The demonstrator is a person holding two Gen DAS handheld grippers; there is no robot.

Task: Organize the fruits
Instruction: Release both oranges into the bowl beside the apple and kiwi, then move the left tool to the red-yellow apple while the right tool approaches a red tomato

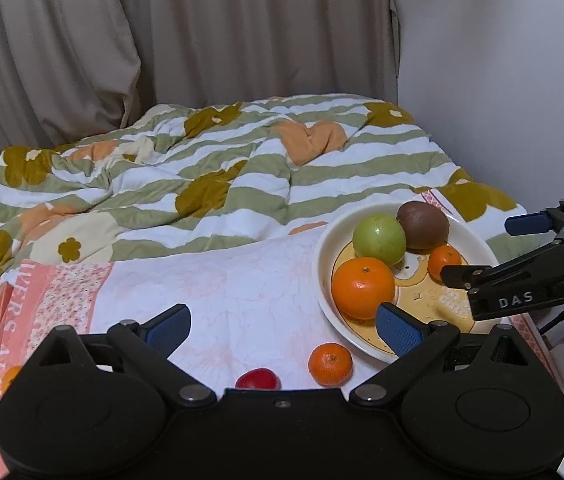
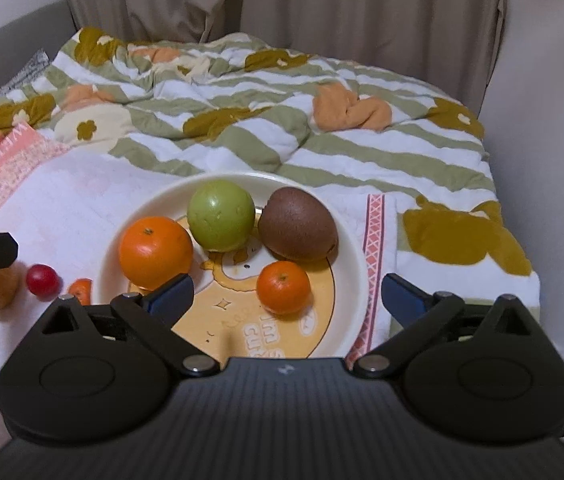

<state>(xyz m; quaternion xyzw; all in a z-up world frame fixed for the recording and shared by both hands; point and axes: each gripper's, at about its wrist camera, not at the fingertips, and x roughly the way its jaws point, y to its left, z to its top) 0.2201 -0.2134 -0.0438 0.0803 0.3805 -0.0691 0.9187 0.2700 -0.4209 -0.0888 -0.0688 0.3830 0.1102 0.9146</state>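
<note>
Fruit on a plate on the bed, both tongs wide and holding nothing

The plate (image 2: pixel 355 264) sits near the bed's right edge on a pink and white cloth (image 1: pixel 218 280); in it are a big orange (image 2: pixel 155 251), a green apple (image 2: pixel 220 215), a brown kiwi (image 2: pixel 297 223) and a small orange (image 2: pixel 283 287); just left of the plate lie another small orange (image 1: pixel 329 363) and a red fruit (image 1: pixel 258 380); the left tongs (image 1: pixel 283 328) hang over them; the right tongs (image 2: pixel 287 294) hang over the plate.

A bed (image 1: pixel 222 176) carries a towel (image 1: pixel 218 292) and plate (image 1: pixel 323 264).
</note>
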